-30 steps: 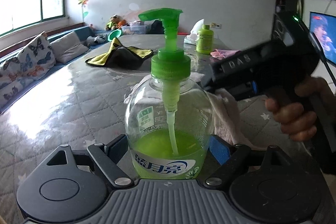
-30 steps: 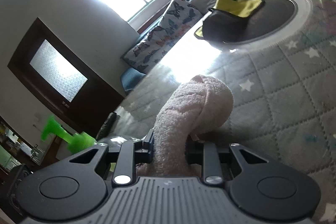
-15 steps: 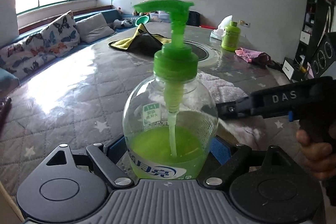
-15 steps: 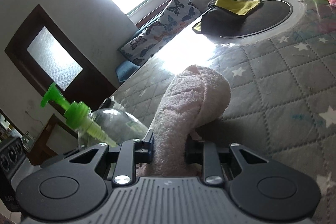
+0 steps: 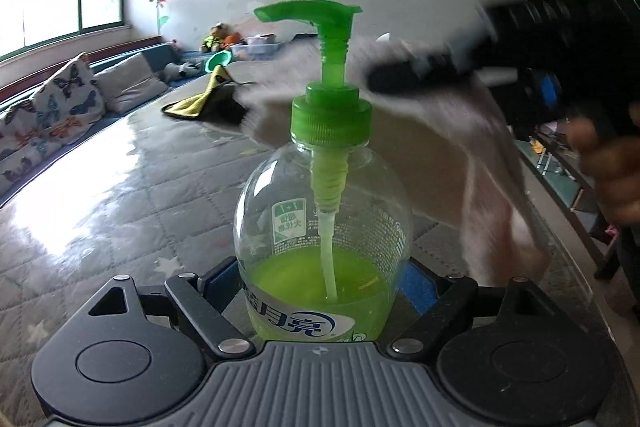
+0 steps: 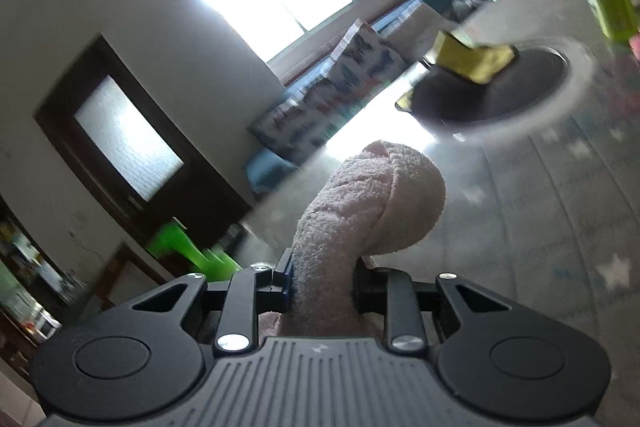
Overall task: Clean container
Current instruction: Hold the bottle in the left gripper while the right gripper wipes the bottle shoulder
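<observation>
My left gripper (image 5: 322, 277) is shut on a clear soap bottle (image 5: 324, 223) with a green pump and green liquid, held upright above the table. My right gripper (image 6: 322, 285) is shut on a pale pink towel (image 6: 372, 211). In the left wrist view the right gripper (image 5: 400, 77) is blurred, just right of and behind the pump head, and the towel (image 5: 472, 179) hangs from it behind the bottle's right shoulder. Whether the towel touches the bottle I cannot tell. In the right wrist view the green pump (image 6: 188, 247) shows blurred at the lower left.
The table (image 5: 132, 195) has a grey quilted cover with stars. A dark round turntable (image 6: 492, 95) carries a yellow and black cloth (image 5: 200, 99). A small green bottle (image 6: 608, 3) stands at the far right. A sofa with cushions (image 5: 60, 107) runs along the left.
My right gripper with the towel has risen from beside the bottle's body to the level of the pump head. The bottle stays gripped in my left gripper while the view has swung.
</observation>
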Tool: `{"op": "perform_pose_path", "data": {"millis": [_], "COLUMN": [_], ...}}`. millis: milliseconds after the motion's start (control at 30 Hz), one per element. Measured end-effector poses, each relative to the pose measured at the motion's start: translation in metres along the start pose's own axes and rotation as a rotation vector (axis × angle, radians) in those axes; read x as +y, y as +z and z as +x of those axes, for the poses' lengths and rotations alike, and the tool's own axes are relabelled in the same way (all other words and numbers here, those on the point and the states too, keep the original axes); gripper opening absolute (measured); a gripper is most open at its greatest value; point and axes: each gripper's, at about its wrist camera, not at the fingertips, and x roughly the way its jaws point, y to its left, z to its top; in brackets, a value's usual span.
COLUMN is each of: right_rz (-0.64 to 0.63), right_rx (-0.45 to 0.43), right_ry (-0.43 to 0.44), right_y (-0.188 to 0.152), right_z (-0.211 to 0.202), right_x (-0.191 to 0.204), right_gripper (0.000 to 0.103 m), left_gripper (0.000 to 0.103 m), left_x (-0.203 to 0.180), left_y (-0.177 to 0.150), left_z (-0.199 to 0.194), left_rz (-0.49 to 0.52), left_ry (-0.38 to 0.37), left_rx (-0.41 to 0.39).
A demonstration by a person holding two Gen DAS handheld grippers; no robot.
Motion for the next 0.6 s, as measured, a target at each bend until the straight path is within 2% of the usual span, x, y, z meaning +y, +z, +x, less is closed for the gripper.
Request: {"op": "perform_pose_path", "data": {"millis": [67,200,433,600], "right_rz": [-0.003,-0.001,0.075,0.053], "right_rx": [-0.004,0.03,0.074,0.103], "right_ry": [0.026,0.009,-0.044,-0.107], "right_y": [0.008,0.01,-0.008,-0.023], "right_z": [0.006,0.028,0.042,0.041], "right_x": [0.003,-0.001,-0.029,-0.035], "right_gripper": [0.025,0.025,0.025,0.025], "left_gripper": [0.087,0.087,0.087,0.087], "left_x": [-0.001,0.001,0.0,0.003], "left_y": [0.0,-0.001,-0.003,0.006], "left_z": [0.003,0.003,0.003,0.003], "left_rz": [0.006,0.0,0.005,0.001], "left_ry": [-0.007,-0.016,-0.019,-0.011], "left_rx": [-0.006,-0.01,-0.012,-0.005]}}
